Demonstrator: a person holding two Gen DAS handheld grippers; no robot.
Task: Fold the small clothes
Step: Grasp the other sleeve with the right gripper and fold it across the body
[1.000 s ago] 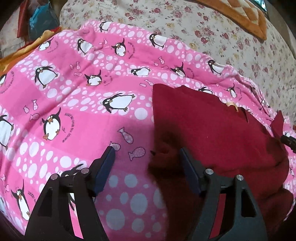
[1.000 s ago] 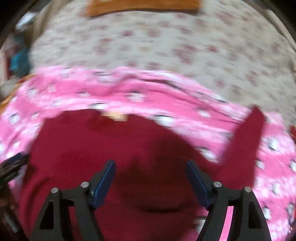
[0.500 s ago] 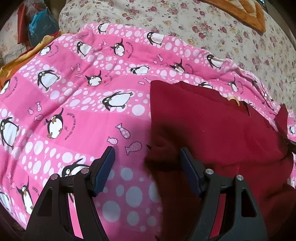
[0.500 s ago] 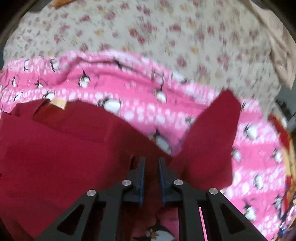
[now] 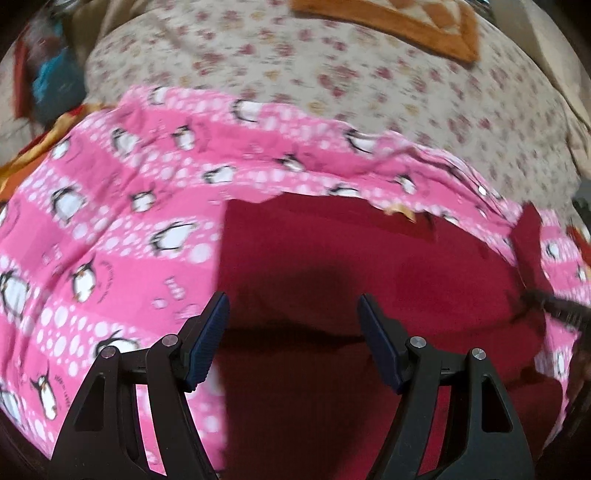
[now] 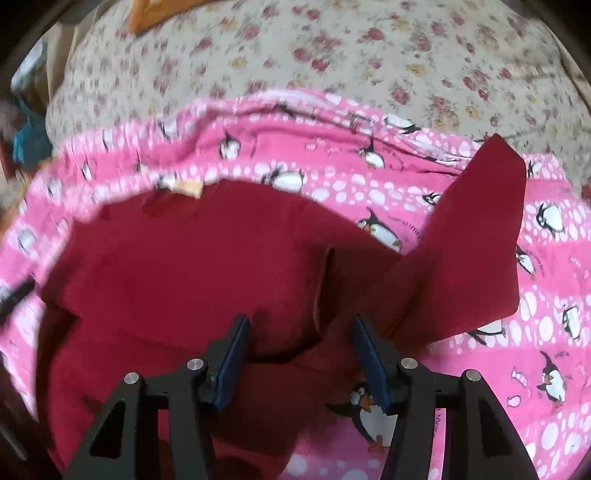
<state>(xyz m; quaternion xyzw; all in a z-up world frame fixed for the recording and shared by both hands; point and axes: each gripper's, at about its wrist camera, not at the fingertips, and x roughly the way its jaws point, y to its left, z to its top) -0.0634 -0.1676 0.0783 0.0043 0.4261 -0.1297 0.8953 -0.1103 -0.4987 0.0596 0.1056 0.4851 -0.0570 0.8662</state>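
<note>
A small dark red garment [image 5: 369,266] lies partly folded on a pink penguin blanket [image 5: 110,236]. A tan label [image 5: 402,212] shows at its far edge. My left gripper [image 5: 291,317] is open, empty, and hovers over the garment's near left part. In the right wrist view the same garment [image 6: 184,266] fills the left and middle, with one sleeve [image 6: 476,251] spread out to the right. My right gripper [image 6: 299,336] is open over the bunched cloth at the sleeve's base, holding nothing. The right gripper's tip [image 5: 554,306] shows blurred at the garment's right edge.
The pink blanket [image 6: 443,177] lies on a cream floral bedspread [image 5: 332,81]. An orange quilted cloth [image 5: 406,22] lies at the far side. Blue and red things [image 5: 48,85] are heaped at the far left beyond the blanket.
My right gripper was shut on the cloth half a second ago and has opened, letting it go. My left gripper stayed open and moved right, over the garment.
</note>
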